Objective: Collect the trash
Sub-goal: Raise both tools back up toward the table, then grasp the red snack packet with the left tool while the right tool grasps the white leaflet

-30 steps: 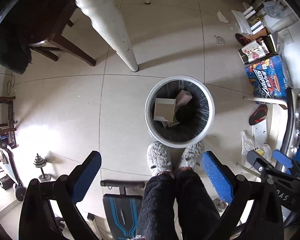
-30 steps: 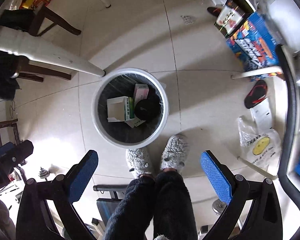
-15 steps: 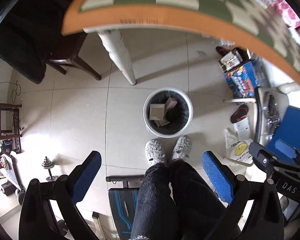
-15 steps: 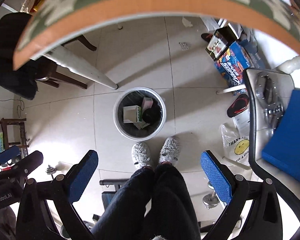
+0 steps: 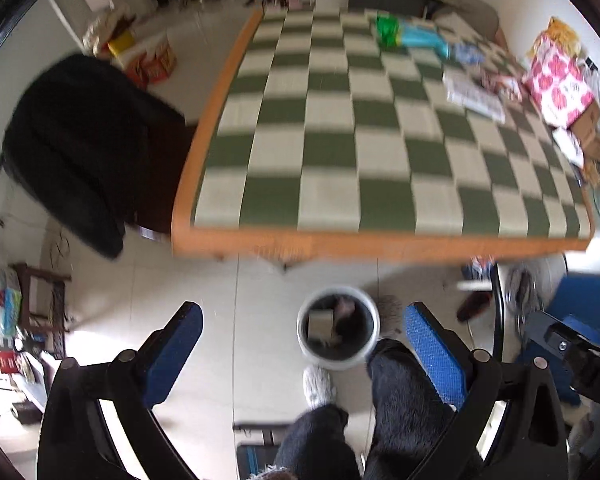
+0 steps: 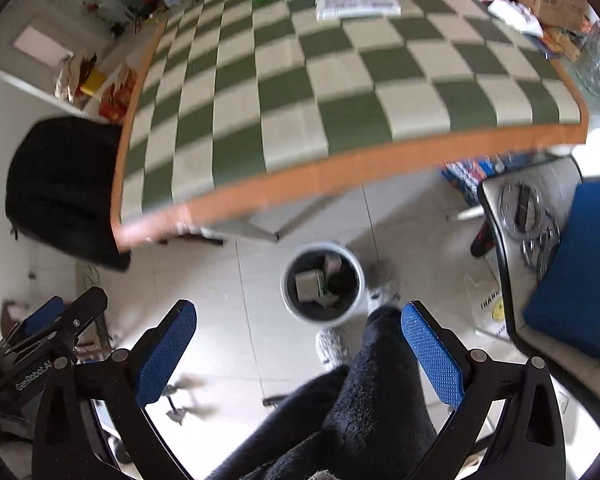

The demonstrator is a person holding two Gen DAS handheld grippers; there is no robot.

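Your left gripper (image 5: 302, 350) and right gripper (image 6: 298, 350) are spread, empty. The checkered table (image 5: 380, 152) overhangs the bin (image 5: 338, 334); your legs (image 6: 364, 400) crowd it.

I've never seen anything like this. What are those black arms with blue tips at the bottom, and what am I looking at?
Each picture comes from a camera mounted on a hand-held two-finger gripper, looking along its blue-padded fingers. The left gripper and the right gripper are both open and hold nothing. Below them on the tiled floor stands a round white trash bin with a black liner, already holding small boxes. Ahead is a green-and-white checkered table with an orange edge, with packets and papers at its far end. The person's dark trousers and grey slippers show too.
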